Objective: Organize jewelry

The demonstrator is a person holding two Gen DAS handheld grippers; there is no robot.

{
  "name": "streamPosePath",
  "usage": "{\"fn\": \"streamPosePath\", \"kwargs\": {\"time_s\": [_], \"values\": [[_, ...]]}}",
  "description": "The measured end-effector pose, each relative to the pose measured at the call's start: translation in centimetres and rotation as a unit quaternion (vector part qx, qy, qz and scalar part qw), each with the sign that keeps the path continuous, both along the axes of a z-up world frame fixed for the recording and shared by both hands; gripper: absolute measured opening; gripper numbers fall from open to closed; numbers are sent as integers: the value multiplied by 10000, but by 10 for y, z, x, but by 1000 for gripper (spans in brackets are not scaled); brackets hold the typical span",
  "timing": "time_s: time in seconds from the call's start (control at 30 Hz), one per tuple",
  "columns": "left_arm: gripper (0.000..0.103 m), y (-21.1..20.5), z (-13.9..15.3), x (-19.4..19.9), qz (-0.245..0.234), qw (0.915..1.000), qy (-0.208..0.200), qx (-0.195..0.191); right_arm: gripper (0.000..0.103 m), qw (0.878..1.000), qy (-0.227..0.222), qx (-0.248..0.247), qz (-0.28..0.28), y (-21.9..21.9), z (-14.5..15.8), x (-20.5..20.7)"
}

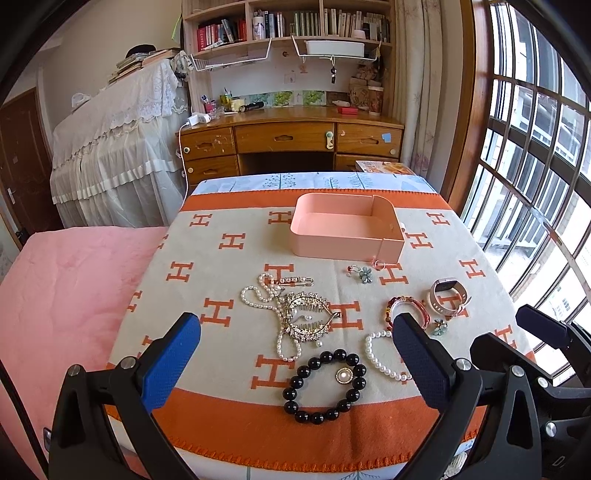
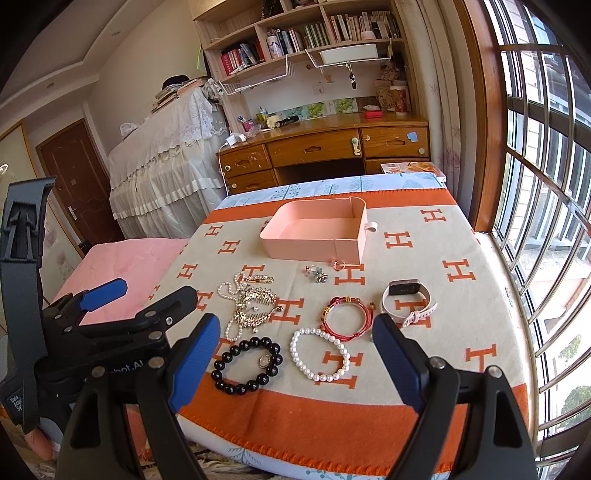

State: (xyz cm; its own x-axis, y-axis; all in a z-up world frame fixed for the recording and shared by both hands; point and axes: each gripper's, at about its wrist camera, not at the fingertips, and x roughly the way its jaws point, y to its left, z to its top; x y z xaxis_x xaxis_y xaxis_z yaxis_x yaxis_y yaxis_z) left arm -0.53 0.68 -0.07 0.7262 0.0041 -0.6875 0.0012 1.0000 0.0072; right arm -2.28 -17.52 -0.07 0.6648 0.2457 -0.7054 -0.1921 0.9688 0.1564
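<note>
An empty pink tray (image 1: 345,243) (image 2: 314,253) stands at the far middle of the orange-and-cream blanket. Jewelry lies in front of it: a black bead bracelet (image 1: 325,386) (image 2: 246,363), a white pearl bracelet (image 1: 384,356) (image 2: 320,354), a red bracelet (image 1: 406,310) (image 2: 346,317), a gold hair comb (image 1: 308,319) (image 2: 255,306) over a pearl necklace (image 1: 258,295), a pale watch (image 1: 448,297) (image 2: 406,301), and small flower pieces (image 1: 364,273) (image 2: 318,275). My left gripper (image 1: 295,354) and right gripper (image 2: 295,354) hover open above the near edge, holding nothing.
A pink bedspread (image 1: 66,288) lies to the left. A barred window (image 1: 535,166) runs along the right. Behind stand a wooden desk (image 1: 291,136), bookshelves (image 1: 291,22) and a lace-covered piece of furniture (image 1: 118,147). The left gripper's body (image 2: 110,321) shows at the left of the right wrist view.
</note>
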Motion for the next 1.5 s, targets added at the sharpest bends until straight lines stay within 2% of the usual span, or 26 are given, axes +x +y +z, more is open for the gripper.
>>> {"fn": "streamPosePath", "kwargs": {"time_s": [0.23,0.3,0.47,0.6,0.7,0.8,0.83,0.97,1.17,1.27,1.4,1.5], "values": [[102,7,-9,3,16,9999,138,81,85,10000,-54,60,0,-1,7,0],[102,12,-10,7,47,9998,193,88,85,9994,-262,204,-59,-4,-5,4],[102,16,-10,29,61,9993,270,248,85,9995,-194,177,-174,-11,-6,15],[102,21,-10,46,-25,9984,294,490,77,9991,-168,298,-238,-23,-10,31],[102,26,-11,60,-27,9959,283,860,75,9982,-149,494,-298,-34,-12,49],[102,33,-13,78,-117,9936,382,1052,70,9989,83,322,-341,-42,-17,69],[102,36,-15,84,-201,9932,430,1061,68,9992,-14,235,-326,-46,-17,76],[102,46,-30,108,-591,9899,748,1054,60,9997,140,47,-178,-52,-23,107],[100,53,-61,125,-1039,9809,958,1339,55,9949,944,-88,332,-15,-60,145],[97,56,-73,129,-1205,9774,1056,1379,49,9899,1280,-211,580,5,-84,162],[94,63,-86,136,-1304,9751,1200,1336,41,9867,1411,-325,734,26,-106,182],[90,70,-93,143,-1330,9741,1360,1225,40,9874,1320,-494,721,38,-115,191]]}}
